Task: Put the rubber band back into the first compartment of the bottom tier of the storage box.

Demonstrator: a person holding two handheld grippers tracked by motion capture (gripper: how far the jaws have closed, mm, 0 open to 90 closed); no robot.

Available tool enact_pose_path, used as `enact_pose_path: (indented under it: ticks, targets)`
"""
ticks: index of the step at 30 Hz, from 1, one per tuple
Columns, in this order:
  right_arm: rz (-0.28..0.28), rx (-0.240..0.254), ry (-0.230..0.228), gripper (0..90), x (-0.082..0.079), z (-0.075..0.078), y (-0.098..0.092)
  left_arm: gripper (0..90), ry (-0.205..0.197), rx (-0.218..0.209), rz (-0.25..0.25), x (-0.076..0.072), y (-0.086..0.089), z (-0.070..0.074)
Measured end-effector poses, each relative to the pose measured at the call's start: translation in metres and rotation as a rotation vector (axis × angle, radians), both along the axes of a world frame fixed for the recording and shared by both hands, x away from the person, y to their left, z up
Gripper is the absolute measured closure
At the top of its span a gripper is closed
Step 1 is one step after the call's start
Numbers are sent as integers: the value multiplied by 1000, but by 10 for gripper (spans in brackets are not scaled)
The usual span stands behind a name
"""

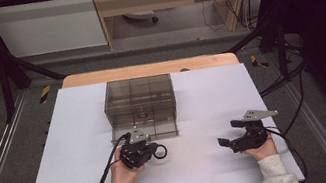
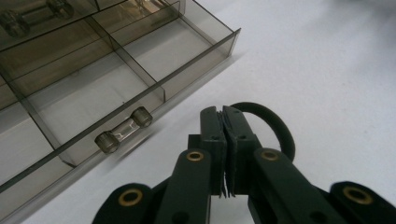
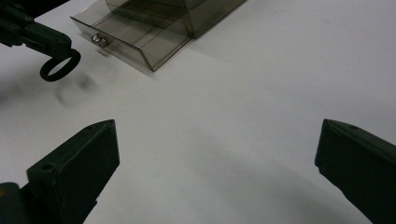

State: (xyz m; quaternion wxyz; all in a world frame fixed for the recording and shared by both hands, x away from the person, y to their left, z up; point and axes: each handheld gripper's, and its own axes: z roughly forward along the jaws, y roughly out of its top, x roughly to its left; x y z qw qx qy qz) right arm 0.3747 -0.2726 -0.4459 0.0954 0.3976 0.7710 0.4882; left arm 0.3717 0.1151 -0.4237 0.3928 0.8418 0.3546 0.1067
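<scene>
White table (image 1: 215, 112): left gripper (image 2: 223, 122) jaws pinch black ring (image 2: 275, 126).

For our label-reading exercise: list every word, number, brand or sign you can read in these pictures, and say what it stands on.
No readable text anywhere.
Smoky drawer box: no label.
Black ring in the left gripper: unmarked.
White table sheet: blank.
Yellow-black stripes on the floor rail: hazard marking, no words.

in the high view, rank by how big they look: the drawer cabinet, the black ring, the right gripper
1. Drawer cabinet, clearly the largest.
2. Right gripper, wide open.
3. Black ring, smallest, pinched in the left gripper.
All lie at similar depth, so the order is safe.
</scene>
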Motion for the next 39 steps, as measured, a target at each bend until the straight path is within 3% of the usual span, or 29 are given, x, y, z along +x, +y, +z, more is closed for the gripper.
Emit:
enact_pose_path:
  ticks: [8,39]
  targets:
    - [-3,2,-2,4,0,0,0,874,4,-8,-13,1,3,3]
    - [-2,6,-3,4,0,0,-1,873,-4,-21,21,6,24,16]
